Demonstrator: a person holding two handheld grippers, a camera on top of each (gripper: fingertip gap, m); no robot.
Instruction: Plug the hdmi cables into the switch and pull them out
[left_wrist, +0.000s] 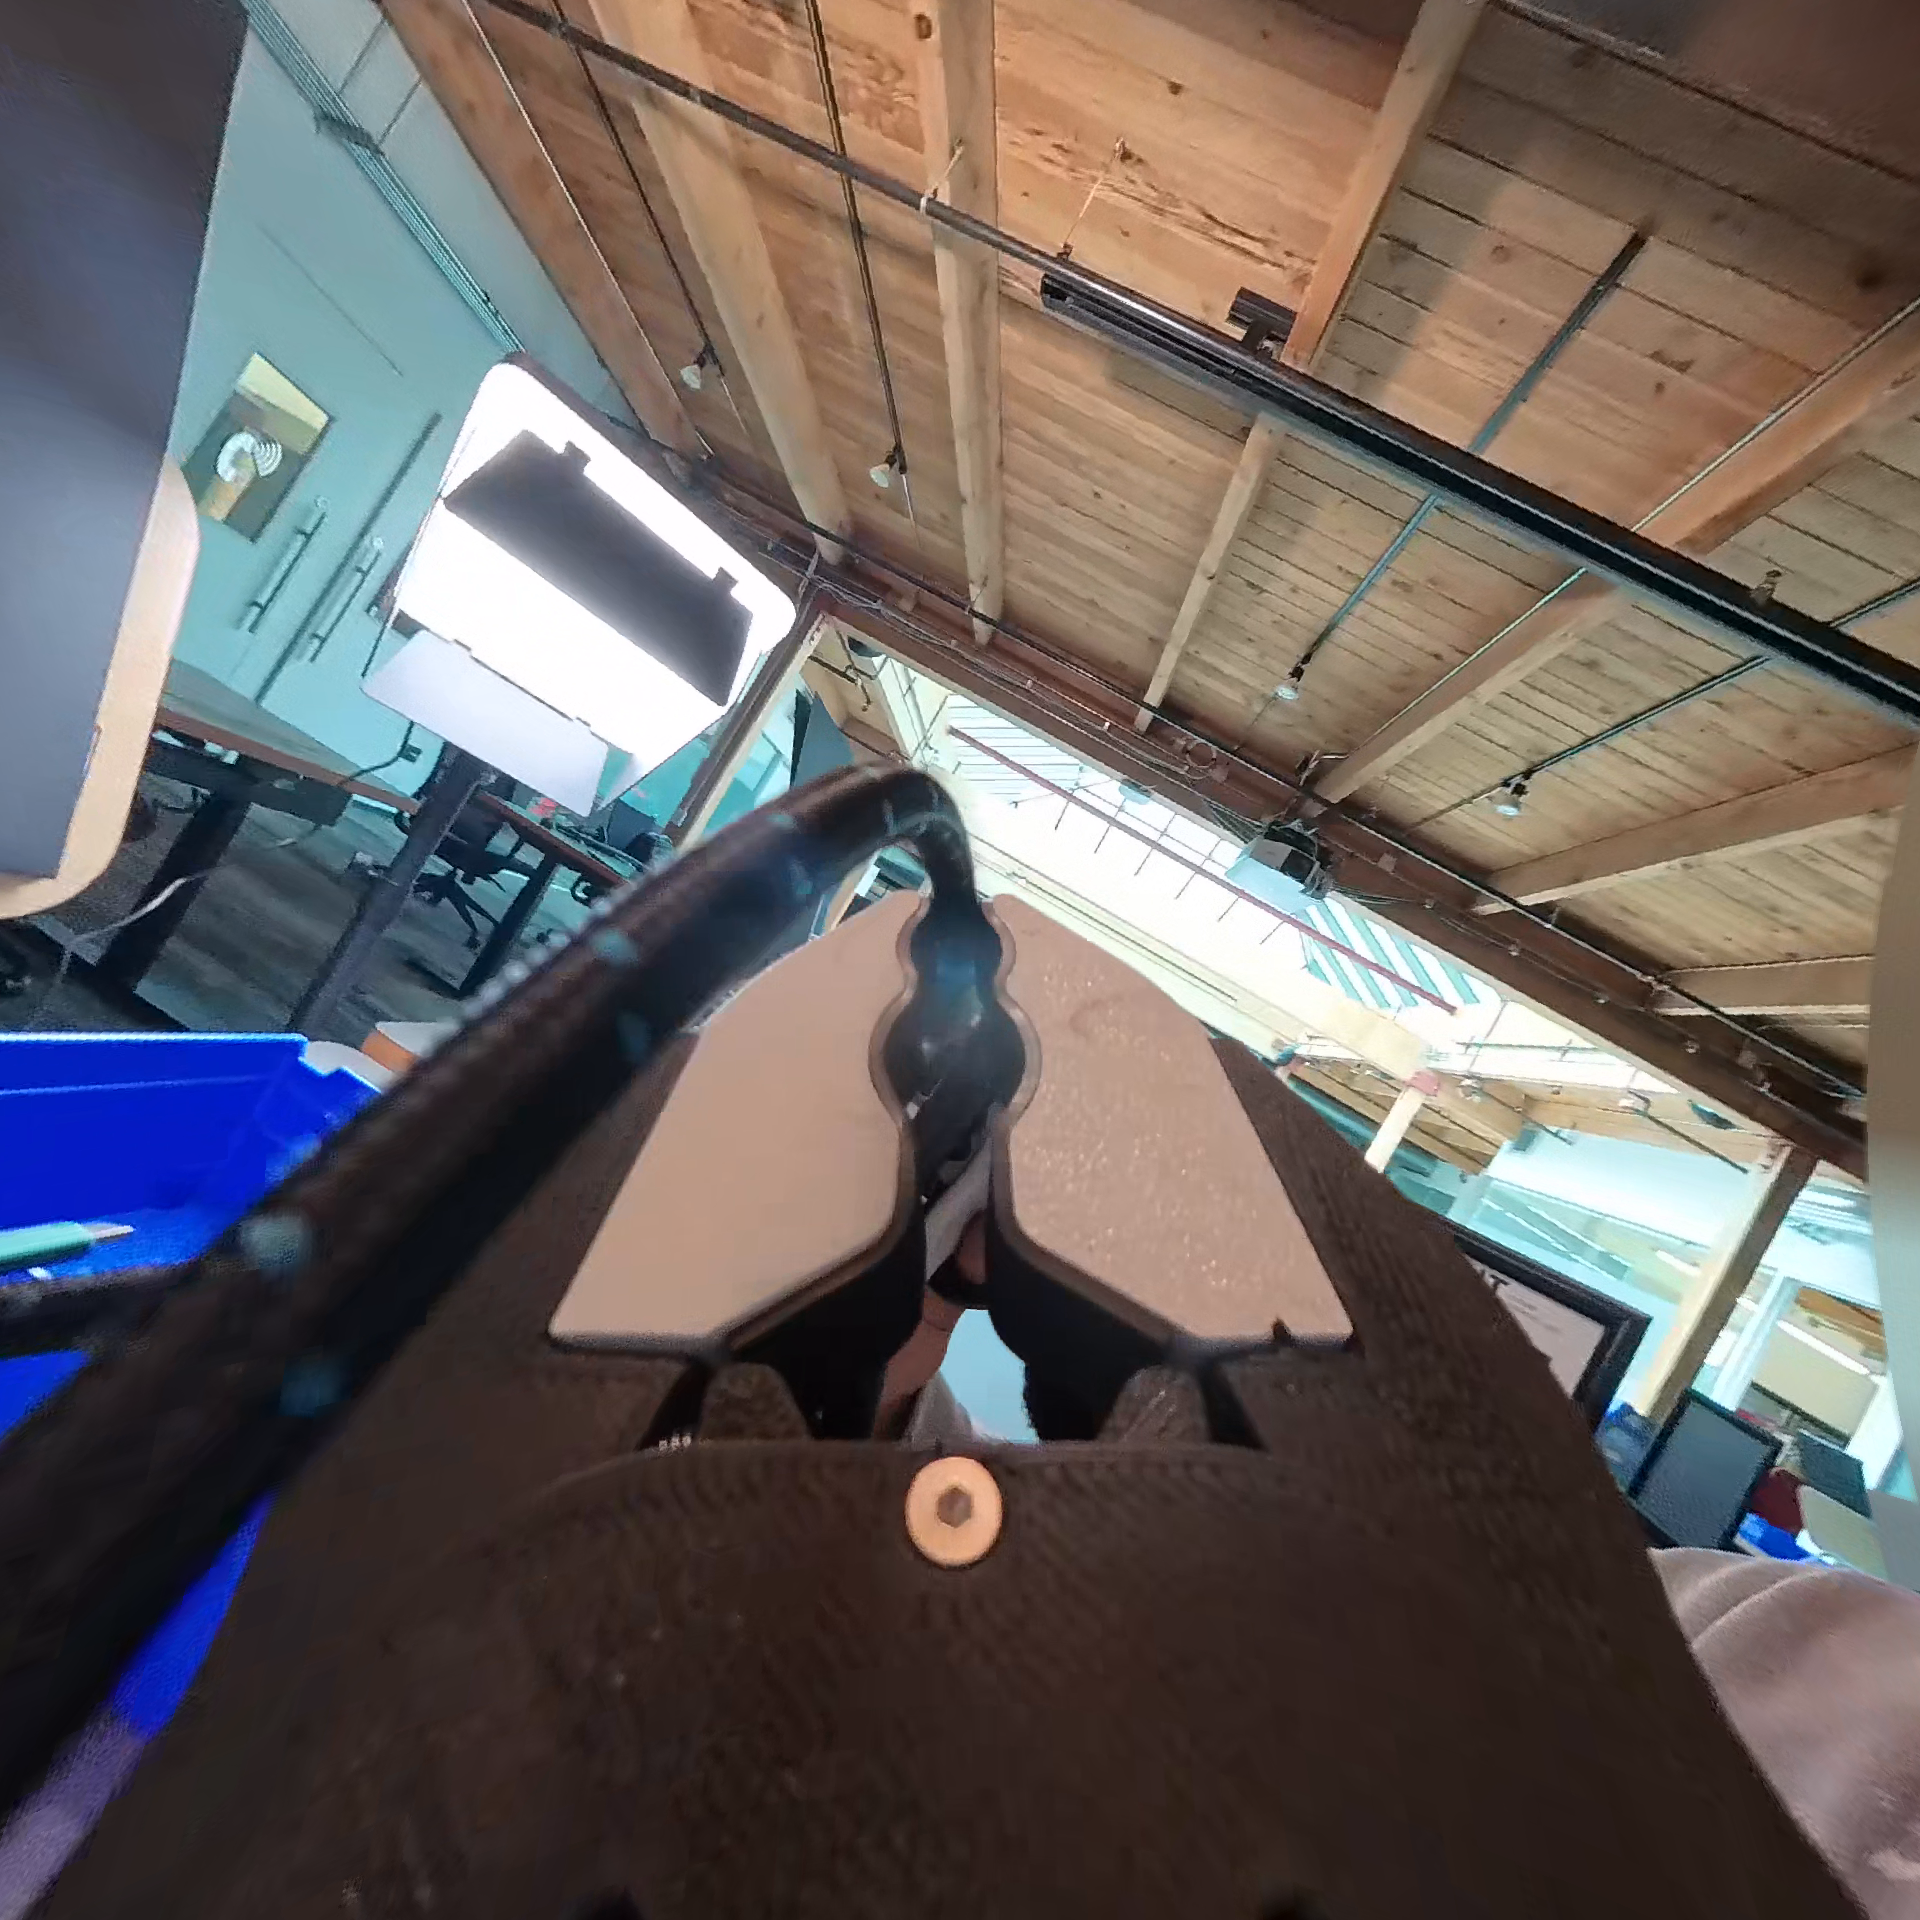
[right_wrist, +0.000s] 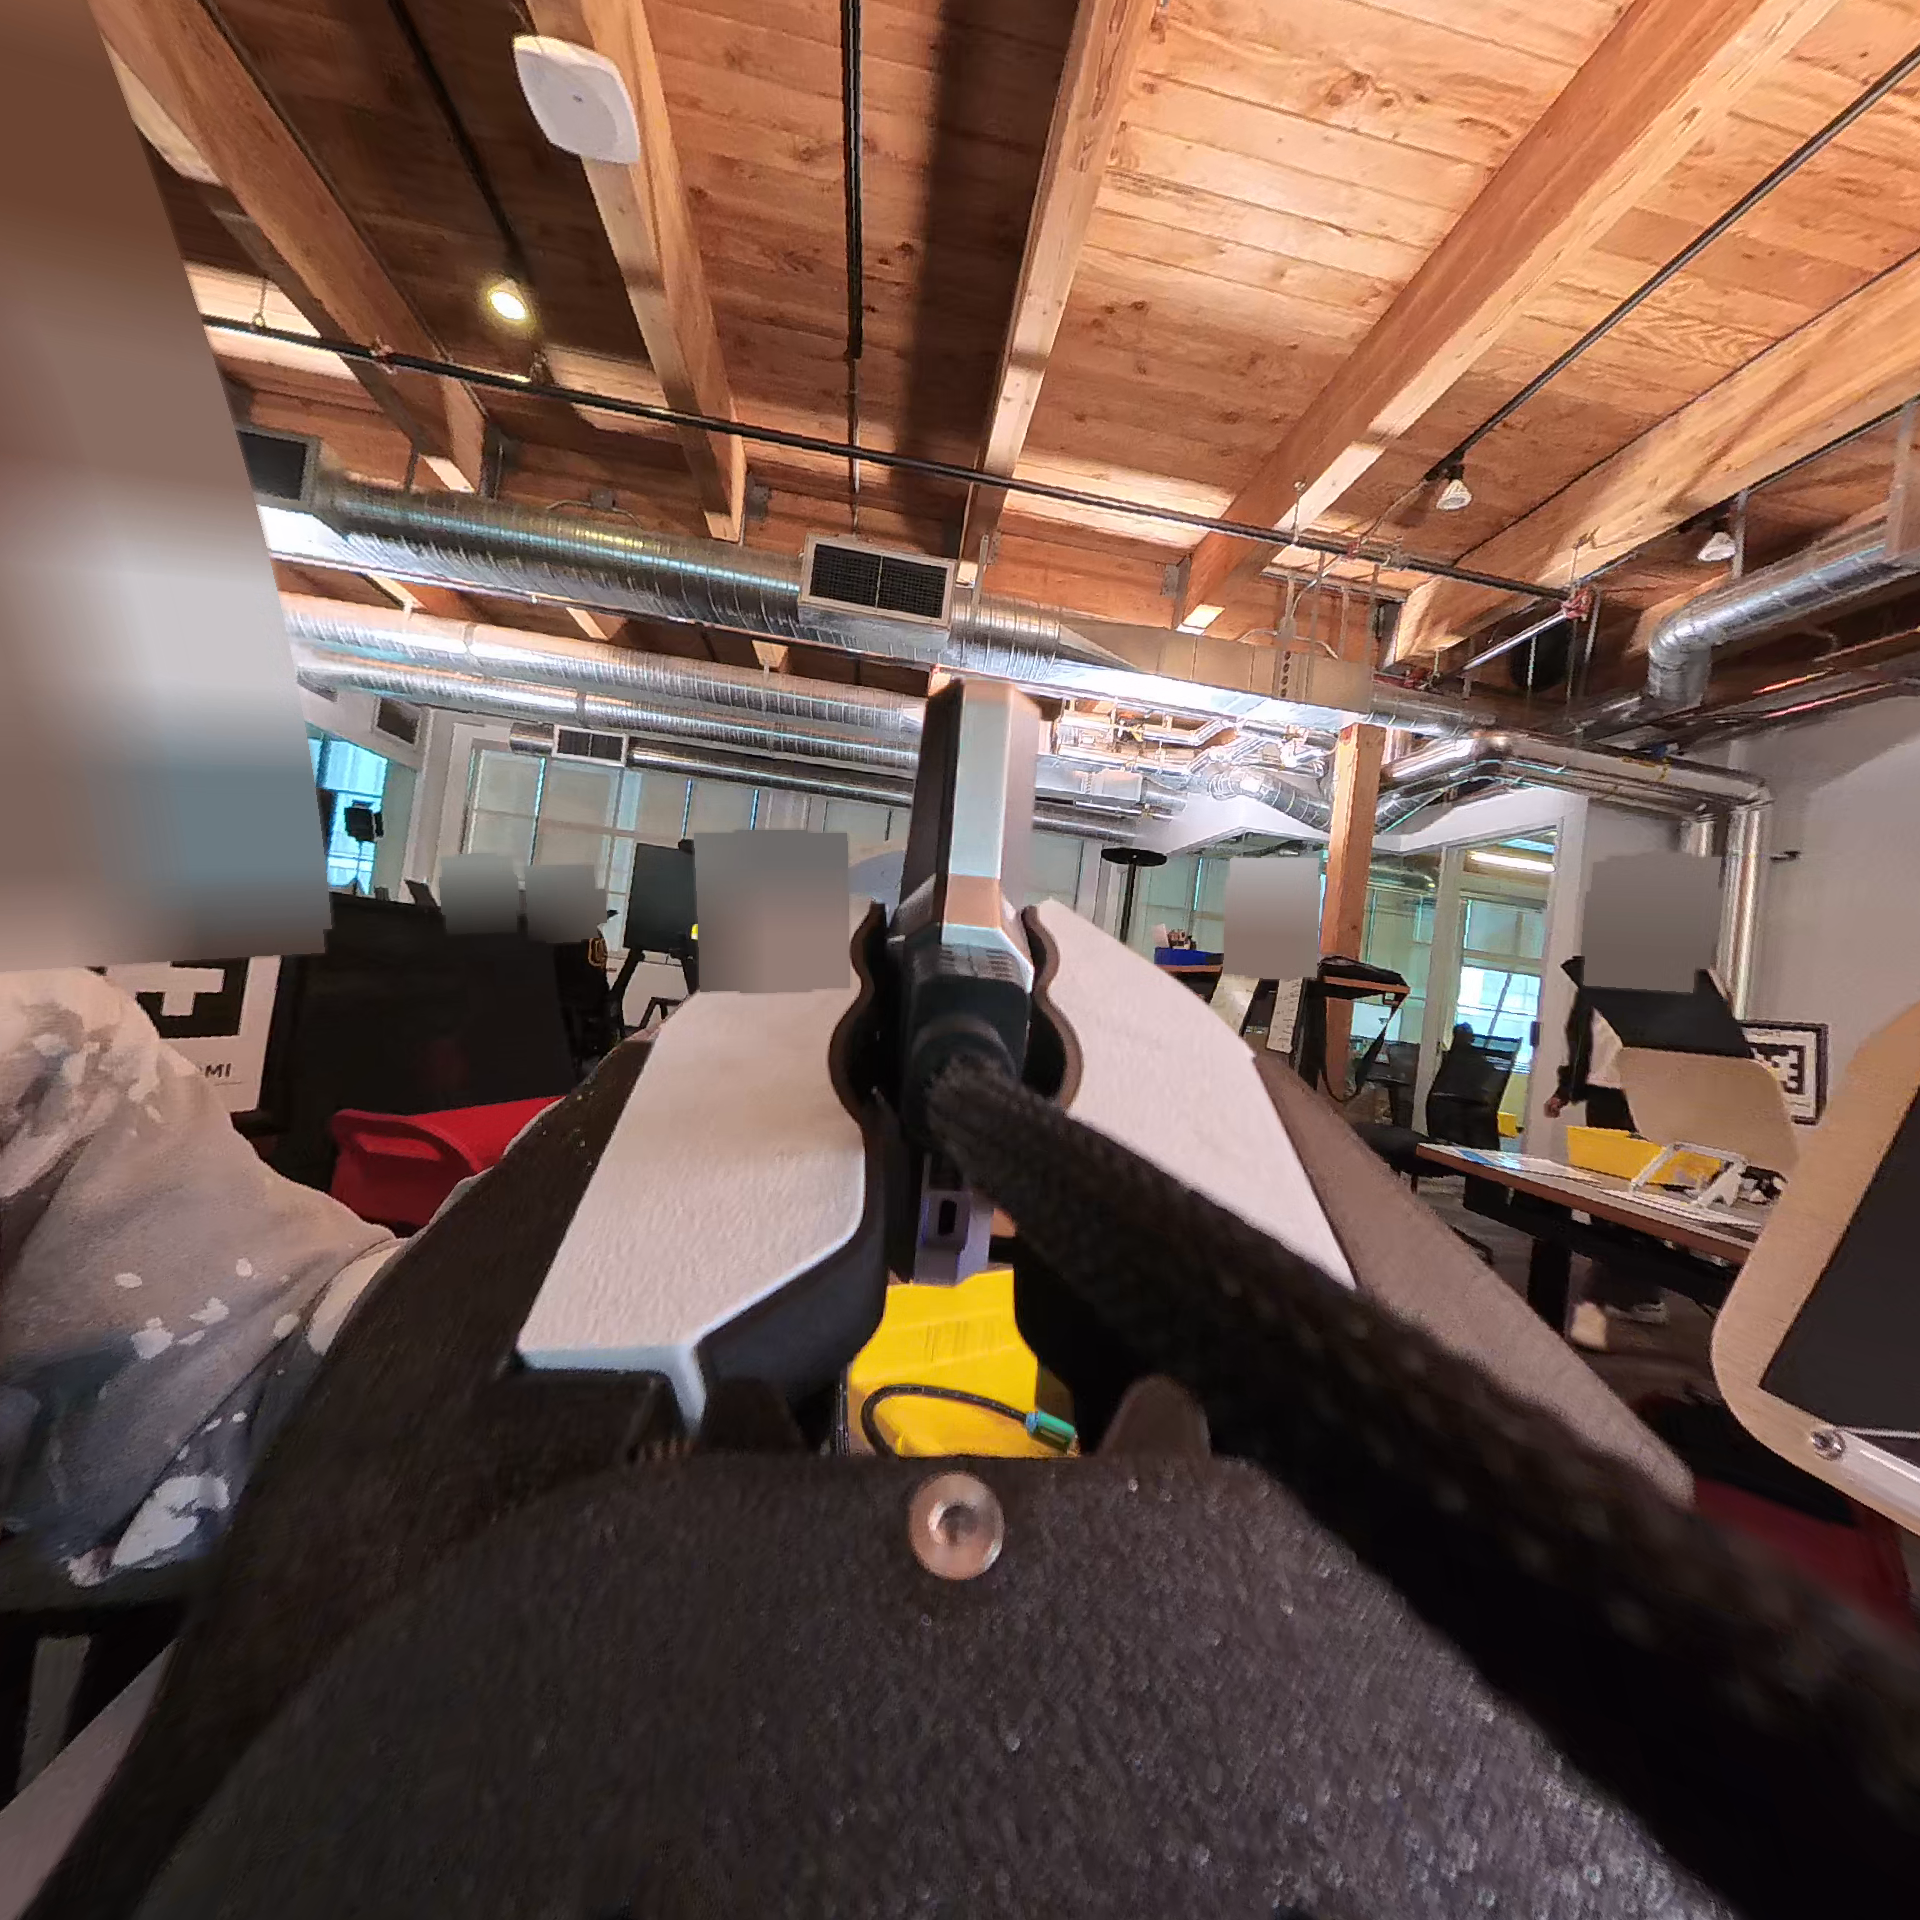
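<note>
My left gripper (left_wrist: 951, 914) points up at the ceiling and is shut on a black braided HDMI cable (left_wrist: 727, 862). The cable arcs out of the fingertips and runs down to the lower left; its plug is hidden between the pads. My right gripper (right_wrist: 956, 914) is shut on the grey and black switch (right_wrist: 982, 810), which stands edge-on and sticks up past the fingertips. A black plug (right_wrist: 966, 997) sits in the switch between the pads. Its thick braided cable (right_wrist: 1143, 1195) runs back over the right finger toward the camera.
A blue bin (left_wrist: 135, 1122) is at the lower left of the left wrist view. A yellow bin (right_wrist: 956, 1340) lies below the right gripper, with a red bin (right_wrist: 416, 1153) to its left. A person's sleeve (right_wrist: 125, 1247) is close on the left, a studio light panel (right_wrist: 1818, 1247) close on the right.
</note>
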